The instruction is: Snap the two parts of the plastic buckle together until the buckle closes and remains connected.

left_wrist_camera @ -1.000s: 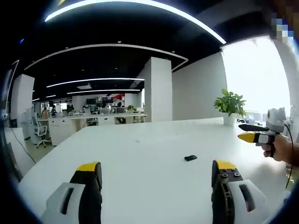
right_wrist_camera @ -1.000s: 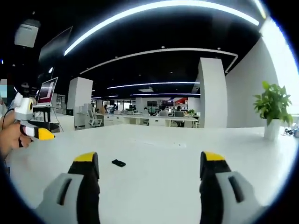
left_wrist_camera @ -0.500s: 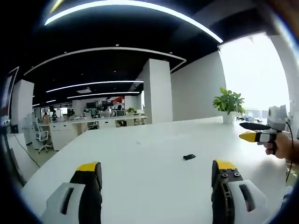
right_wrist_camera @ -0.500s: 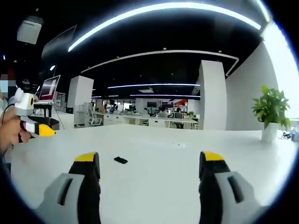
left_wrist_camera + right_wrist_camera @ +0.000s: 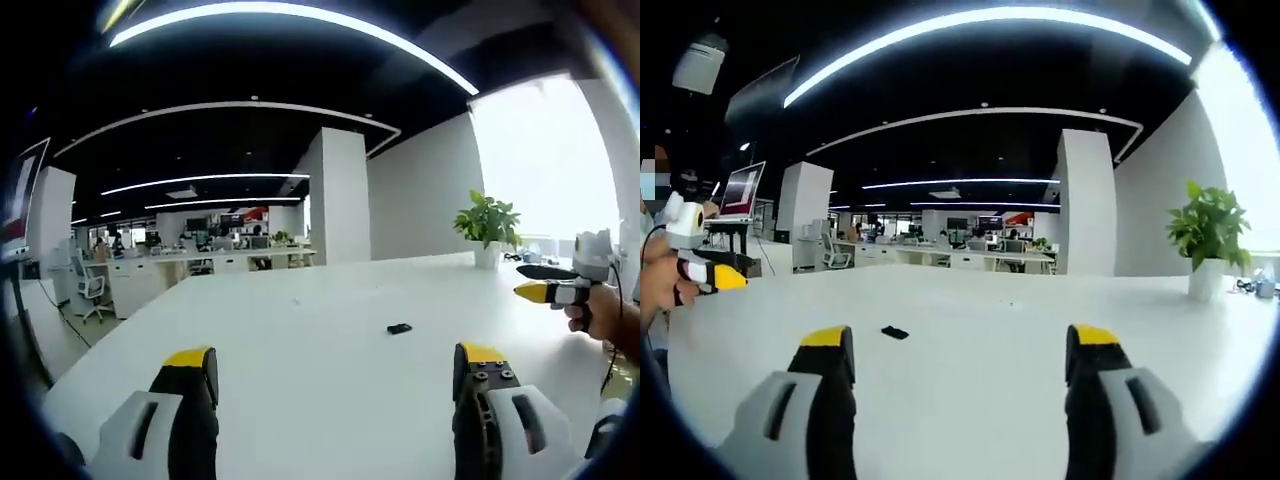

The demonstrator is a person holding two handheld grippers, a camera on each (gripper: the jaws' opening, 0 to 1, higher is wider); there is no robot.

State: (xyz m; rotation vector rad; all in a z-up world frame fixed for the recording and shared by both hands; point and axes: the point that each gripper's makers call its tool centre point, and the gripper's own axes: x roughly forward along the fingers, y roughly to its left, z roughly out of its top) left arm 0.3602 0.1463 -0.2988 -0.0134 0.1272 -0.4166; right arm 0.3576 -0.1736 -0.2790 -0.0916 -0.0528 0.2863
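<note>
Hovering above a white table (image 5: 300, 380), the left gripper (image 5: 335, 375) holds its jaws wide apart with nothing between them. A small black buckle (image 5: 399, 328) lies on the table ahead of it, slightly right of centre. The right gripper (image 5: 958, 355), jaws likewise spread and empty, sees the buckle (image 5: 894, 332) ahead and slightly left. A potted plant (image 5: 1207, 235) stands far off to its right.

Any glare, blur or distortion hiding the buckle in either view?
Left gripper view: window blown out white, fisheye bends the ceiling lights; buckle small and dark but sharp against the table. Right gripper view: even light, same curvature, buckle distinct.
</note>
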